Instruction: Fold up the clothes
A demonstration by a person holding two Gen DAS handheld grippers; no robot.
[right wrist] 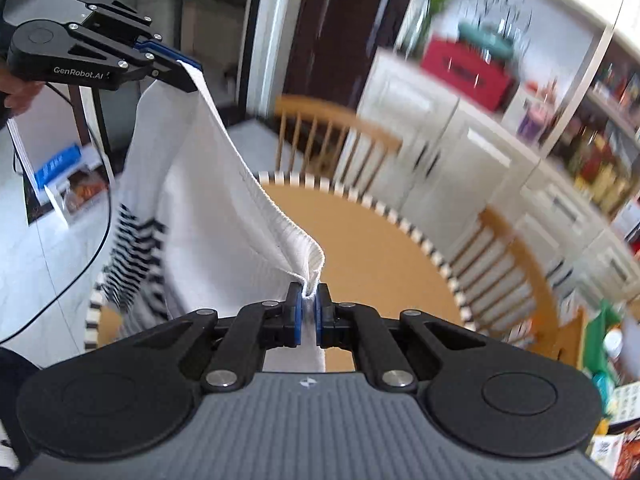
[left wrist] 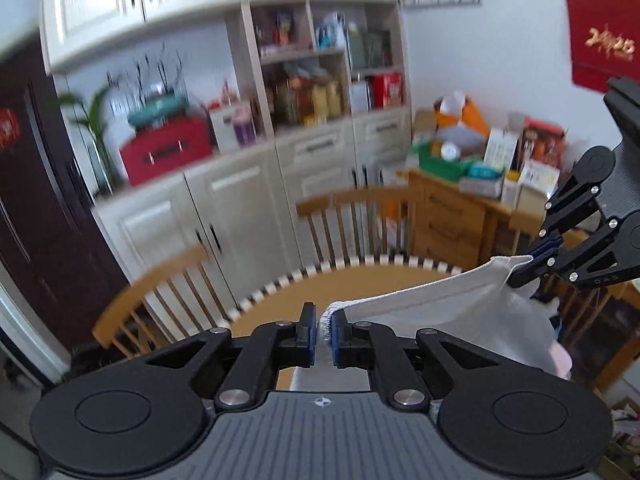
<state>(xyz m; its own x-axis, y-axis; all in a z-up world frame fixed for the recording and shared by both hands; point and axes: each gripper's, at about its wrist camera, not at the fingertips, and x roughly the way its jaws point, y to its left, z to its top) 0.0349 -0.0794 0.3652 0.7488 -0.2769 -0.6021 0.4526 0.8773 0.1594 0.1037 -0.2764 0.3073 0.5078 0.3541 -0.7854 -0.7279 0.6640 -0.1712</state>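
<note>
Jaws of both grippers, left [left wrist: 323, 325] & right [right wrist: 308, 307], clamped on white garment [right wrist: 224, 216] edge; stretched above round table [right wrist: 384, 240].

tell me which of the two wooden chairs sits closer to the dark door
The left chair, low beside the dark door; the other chair stands further right, before the white cabinets.

Garment [right wrist: 208, 216] hangs above table [right wrist: 372, 240], chairs [right wrist: 332, 128] behind.
</note>
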